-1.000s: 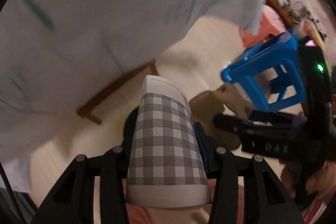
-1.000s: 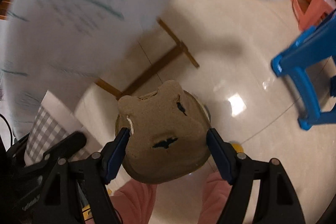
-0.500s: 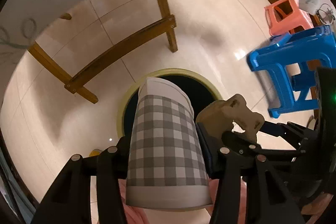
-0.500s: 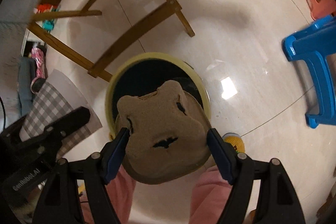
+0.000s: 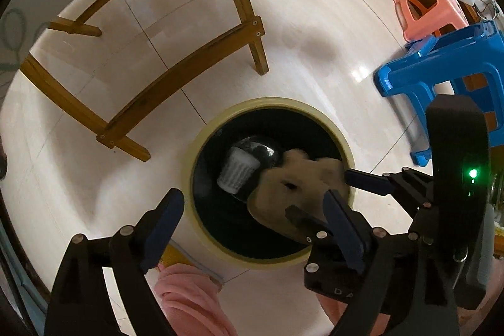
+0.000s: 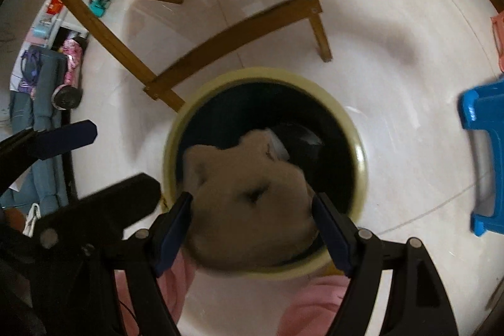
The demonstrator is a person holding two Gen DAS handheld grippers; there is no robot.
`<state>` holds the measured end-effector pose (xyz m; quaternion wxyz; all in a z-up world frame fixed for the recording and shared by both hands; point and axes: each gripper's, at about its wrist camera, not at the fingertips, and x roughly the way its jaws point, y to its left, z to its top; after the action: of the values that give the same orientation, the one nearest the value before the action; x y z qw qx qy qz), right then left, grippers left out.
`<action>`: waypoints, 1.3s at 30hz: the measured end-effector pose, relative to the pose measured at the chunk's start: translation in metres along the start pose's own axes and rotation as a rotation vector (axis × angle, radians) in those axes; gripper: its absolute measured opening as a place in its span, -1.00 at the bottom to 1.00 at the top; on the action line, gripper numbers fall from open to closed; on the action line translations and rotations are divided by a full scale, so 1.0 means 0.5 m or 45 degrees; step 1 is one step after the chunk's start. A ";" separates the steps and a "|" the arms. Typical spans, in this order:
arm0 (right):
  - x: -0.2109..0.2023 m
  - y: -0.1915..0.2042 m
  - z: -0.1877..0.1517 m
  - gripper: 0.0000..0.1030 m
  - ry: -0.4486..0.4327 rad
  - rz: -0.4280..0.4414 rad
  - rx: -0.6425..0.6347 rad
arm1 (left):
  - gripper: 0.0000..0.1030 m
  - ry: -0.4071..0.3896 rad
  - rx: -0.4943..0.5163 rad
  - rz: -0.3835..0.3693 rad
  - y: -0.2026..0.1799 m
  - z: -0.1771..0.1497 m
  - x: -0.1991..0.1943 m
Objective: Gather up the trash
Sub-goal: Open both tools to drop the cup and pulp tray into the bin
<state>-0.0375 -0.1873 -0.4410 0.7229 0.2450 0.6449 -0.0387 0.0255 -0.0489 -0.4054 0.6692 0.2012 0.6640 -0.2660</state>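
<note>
A round bin with a pale yellow rim [image 5: 330, 131] [image 6: 359, 144] and black inside stands on the floor below both grippers. The checked paper cup [image 5: 236, 170] lies inside it. My left gripper [image 5: 252, 225] is open and empty above the bin's near rim. My right gripper [image 6: 252, 225] is shut on a brown pulp cup holder [image 6: 249, 200] and holds it over the bin's opening; the holder also shows in the left wrist view [image 5: 293, 191].
Wooden table legs and crossbars [image 5: 189, 65] stand just behind the bin. A blue plastic stool [image 5: 441, 68] and a pink stool [image 5: 425, 8] stand to the right. Pink-trousered legs [image 5: 192, 301] are below the grippers. Bags and clutter [image 6: 47, 77] lie far left.
Both grippers have moved closer over the bin. My left gripper has opened and the checked cup has dropped into the bin. The right gripper still holds the pulp holder.
</note>
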 end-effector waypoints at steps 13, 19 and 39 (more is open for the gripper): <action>-0.052 0.034 -0.001 0.70 -0.123 -0.030 -0.060 | 0.79 -0.090 -0.079 0.078 0.037 -0.033 -0.080; -0.107 0.064 -0.006 0.82 -0.141 -0.024 -0.093 | 0.81 -0.092 -0.138 0.068 0.050 -0.066 -0.156; -0.567 0.184 -0.034 0.82 -0.309 -0.154 -0.119 | 0.81 -0.412 -0.056 -0.025 0.034 -0.080 -0.662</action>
<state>-0.0654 -0.1736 -0.1443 0.8026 0.1655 0.5673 -0.0814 0.0124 0.0188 -0.0788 0.7691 0.1345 0.5551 -0.2869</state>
